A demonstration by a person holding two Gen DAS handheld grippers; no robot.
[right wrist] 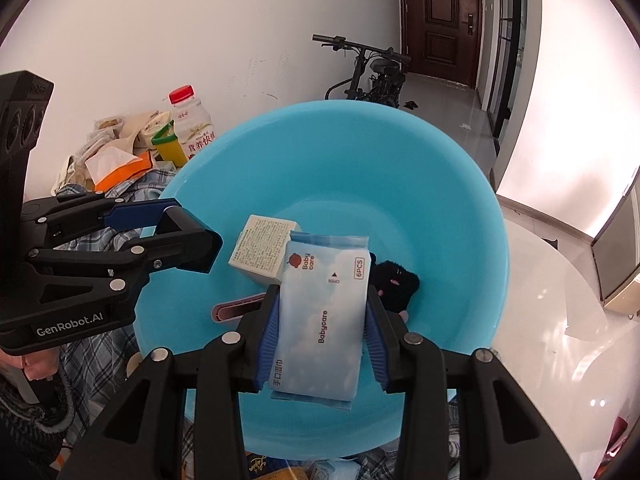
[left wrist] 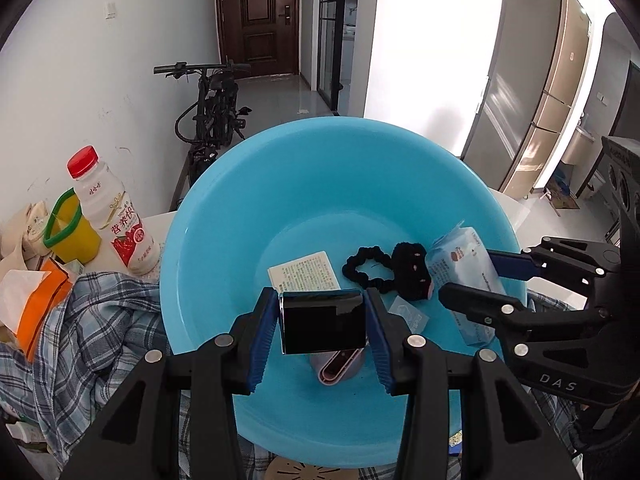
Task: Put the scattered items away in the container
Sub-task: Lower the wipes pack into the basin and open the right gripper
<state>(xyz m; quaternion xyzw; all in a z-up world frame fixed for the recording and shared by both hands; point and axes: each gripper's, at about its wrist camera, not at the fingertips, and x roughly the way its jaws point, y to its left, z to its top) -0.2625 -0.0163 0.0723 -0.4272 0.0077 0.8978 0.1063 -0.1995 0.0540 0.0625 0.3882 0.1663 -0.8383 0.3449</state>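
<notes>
Left wrist view: the left gripper clamps a black box and the right gripper a wipes pack over the blue basin, release likely next.

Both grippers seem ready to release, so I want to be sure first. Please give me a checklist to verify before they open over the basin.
1. Left gripper holds the black box firmly between its fingers: ok.
2. Right gripper holds the wet wipes pack firmly: ok.
3. Both held items are above the blue basin, inside its rim: ok.
4. Free basin floor directly under each item: not ok; the pink case lies under the black box, and the white carton and black scrunchie are close.
5. Height of the items above the basin floor: cannot tell.
6. The two grippers are apart: ok.
</notes>
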